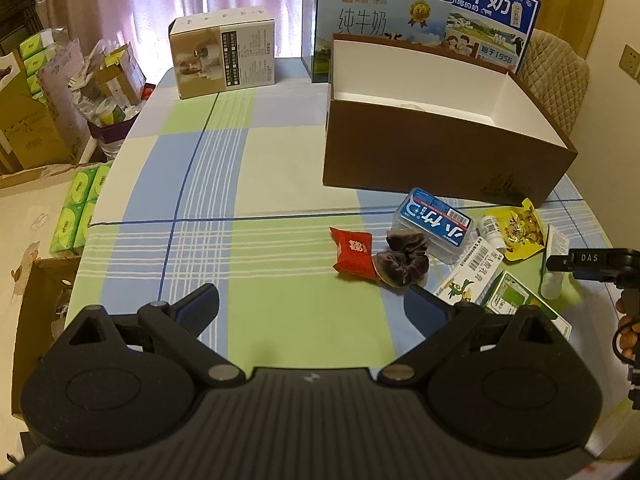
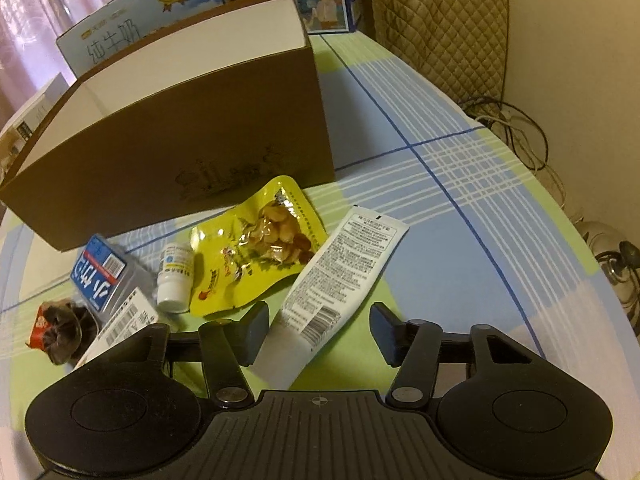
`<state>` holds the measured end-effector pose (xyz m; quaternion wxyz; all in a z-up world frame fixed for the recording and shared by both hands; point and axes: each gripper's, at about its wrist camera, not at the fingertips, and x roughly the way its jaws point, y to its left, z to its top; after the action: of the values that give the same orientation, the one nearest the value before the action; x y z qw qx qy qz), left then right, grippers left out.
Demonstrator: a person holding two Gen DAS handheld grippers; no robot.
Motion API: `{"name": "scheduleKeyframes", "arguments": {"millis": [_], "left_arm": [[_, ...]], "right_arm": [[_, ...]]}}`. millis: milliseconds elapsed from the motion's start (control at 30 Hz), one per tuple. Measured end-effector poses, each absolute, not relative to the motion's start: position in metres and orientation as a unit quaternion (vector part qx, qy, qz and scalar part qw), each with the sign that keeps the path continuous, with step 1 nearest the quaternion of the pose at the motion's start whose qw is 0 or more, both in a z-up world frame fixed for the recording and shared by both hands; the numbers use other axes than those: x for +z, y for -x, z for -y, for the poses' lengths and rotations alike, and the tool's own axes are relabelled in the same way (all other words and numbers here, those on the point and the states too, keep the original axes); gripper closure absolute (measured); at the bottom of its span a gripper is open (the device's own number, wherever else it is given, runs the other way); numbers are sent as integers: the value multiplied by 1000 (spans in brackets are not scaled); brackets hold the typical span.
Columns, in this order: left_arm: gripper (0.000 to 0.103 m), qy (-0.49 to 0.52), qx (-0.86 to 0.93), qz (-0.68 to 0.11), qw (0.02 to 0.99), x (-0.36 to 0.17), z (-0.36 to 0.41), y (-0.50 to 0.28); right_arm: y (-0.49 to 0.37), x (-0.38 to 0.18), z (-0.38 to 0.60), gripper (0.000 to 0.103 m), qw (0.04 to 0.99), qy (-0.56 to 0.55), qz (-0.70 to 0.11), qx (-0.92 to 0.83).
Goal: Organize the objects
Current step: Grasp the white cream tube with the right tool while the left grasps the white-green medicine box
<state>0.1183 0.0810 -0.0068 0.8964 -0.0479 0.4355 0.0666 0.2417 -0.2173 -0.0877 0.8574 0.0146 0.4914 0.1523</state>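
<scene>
- The left tool (image 1: 310, 306) hangs over a bare stretch of checked tabletop (image 1: 208, 184), its jaws wide apart with nothing between them.
- The loose things lie in a cluster to the right of that tool: a red packet (image 1: 354, 254), a dark scrunchie (image 1: 404, 258), a blue-labelled clear case (image 1: 434, 220), a small white bottle (image 2: 174, 278) and a yellow snack bag (image 2: 256, 248).
- The brown box (image 2: 180, 136), open at the top and white inside, stands just behind the cluster and is probably where the things belong; its front wall is tall, so anything carried in must be lifted over the rim.
- The white tube (image 2: 340, 276) is at the right end of the cluster, its flat crimped end pointing away towards the box's right corner and its cap end nearest the right tool (image 2: 318, 330).
- The right tool's jaws stand partly apart, straddling the cap end; the pads do not look to be pressing on it yet, with a clear gap on the right side.
- The tube's long axis runs up and to the right from the tool, and the jaws sit roughly across it, which suits a grip.
- The right hand is much the nearer to the tube.
- To the right of the tube the tabletop is open up to its curved edge; on the left the snack bag touches the tube, so that side is tight.
</scene>
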Motion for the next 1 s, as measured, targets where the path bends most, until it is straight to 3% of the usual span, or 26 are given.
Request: {"name": "scheduleKeyframes", "arguments": {"millis": [367, 933, 1000], "left_arm": [[7, 48, 45, -440, 896, -12, -60, -130], [12, 15, -69, -472, 879, -45, 20, -161], [19, -8, -80, -472, 878, -52, 26, -164]], "right_arm": [[-236, -91, 240, 74, 843, 6, -513, 161], [-206, -87, 312, 75, 835, -3, -523, 170], [-206, -86, 316, 75, 835, -4, -524, 172]]}}
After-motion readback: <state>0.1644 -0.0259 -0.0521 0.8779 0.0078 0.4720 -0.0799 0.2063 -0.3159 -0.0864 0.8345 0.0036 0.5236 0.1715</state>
